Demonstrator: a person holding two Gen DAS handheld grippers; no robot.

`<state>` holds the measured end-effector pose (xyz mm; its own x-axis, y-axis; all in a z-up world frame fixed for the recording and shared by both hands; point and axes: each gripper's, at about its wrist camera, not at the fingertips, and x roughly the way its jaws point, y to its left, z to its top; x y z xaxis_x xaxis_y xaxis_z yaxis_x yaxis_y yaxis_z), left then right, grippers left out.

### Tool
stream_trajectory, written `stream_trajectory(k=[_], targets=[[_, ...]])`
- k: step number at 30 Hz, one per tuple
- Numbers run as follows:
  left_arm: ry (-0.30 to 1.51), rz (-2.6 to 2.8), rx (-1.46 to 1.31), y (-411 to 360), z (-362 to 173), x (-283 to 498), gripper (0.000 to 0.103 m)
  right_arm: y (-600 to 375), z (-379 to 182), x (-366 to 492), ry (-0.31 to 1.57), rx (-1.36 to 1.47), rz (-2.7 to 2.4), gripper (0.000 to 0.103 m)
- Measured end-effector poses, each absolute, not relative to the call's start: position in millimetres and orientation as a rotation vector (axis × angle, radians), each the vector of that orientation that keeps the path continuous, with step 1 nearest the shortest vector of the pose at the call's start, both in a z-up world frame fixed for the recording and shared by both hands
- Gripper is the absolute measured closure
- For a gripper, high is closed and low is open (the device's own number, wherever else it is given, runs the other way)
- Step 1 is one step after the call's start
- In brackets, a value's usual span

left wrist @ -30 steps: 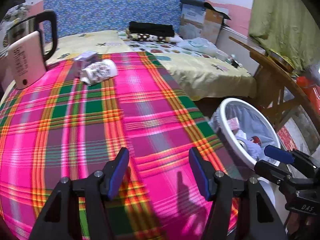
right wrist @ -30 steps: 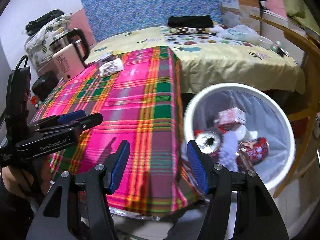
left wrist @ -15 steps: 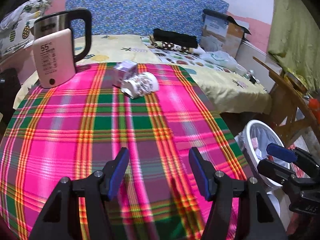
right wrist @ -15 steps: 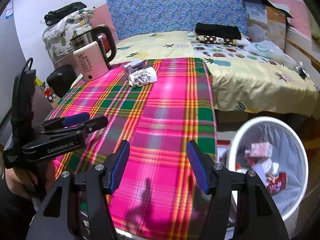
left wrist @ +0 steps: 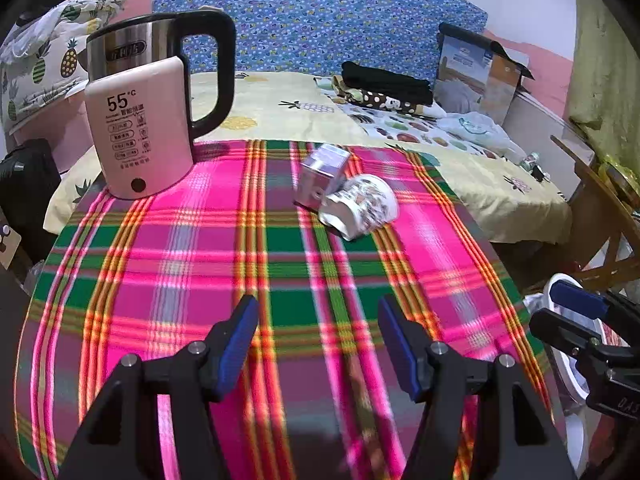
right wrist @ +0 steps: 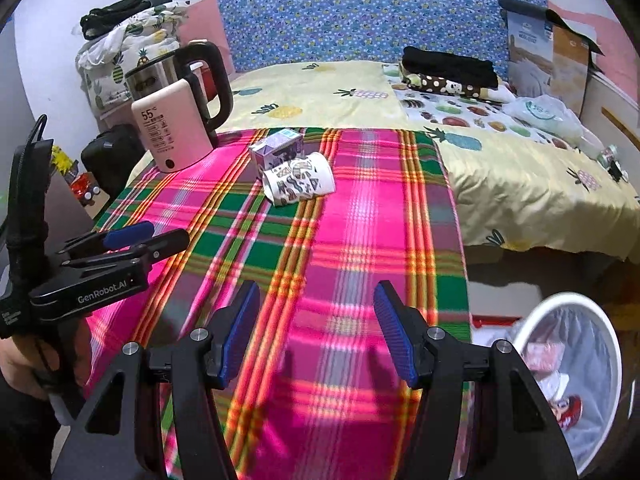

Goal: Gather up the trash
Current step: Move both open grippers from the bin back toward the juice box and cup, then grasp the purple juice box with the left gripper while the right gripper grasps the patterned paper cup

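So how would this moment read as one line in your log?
left gripper open | right gripper open | paper cup, small carton on table | bin right

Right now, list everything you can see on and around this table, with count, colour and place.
Paper cup: one, white with dark patterns, lying on its side, far middle of the tablecloth.
Small carton: one, purple and white, just behind the cup.
Warmer box: one, pale pink, marked 55, far left corner.
Electric kettle: one, steel with black handle, behind the box.
Tablecloth: one, pink-green plaid.
Trash bin: one, white rim, trash inside, on the floor right of the table.
Bed: one, yellow pineapple sheet, beyond the table.
Left gripper: fingers open, empty.
Right gripper: fingers open, empty.
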<state>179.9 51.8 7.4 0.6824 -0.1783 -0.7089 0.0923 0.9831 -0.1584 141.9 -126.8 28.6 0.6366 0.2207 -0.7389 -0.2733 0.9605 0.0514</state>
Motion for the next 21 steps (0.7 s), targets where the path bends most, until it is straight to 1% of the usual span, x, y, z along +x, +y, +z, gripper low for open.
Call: stream_trajectory(k=[11,21], targets=[[0.808,-0.125,-0.13,91.4,6.7,223.1,0.039,-81.9,17.1,193.7,0.849,-0.14,0.296,0.042],[0.827,-0.118,-0.135,112.0,-4.6,245.7,0.039,-60.5,-10.2,244.8,0.895,-0.167,0.27,0.042]])
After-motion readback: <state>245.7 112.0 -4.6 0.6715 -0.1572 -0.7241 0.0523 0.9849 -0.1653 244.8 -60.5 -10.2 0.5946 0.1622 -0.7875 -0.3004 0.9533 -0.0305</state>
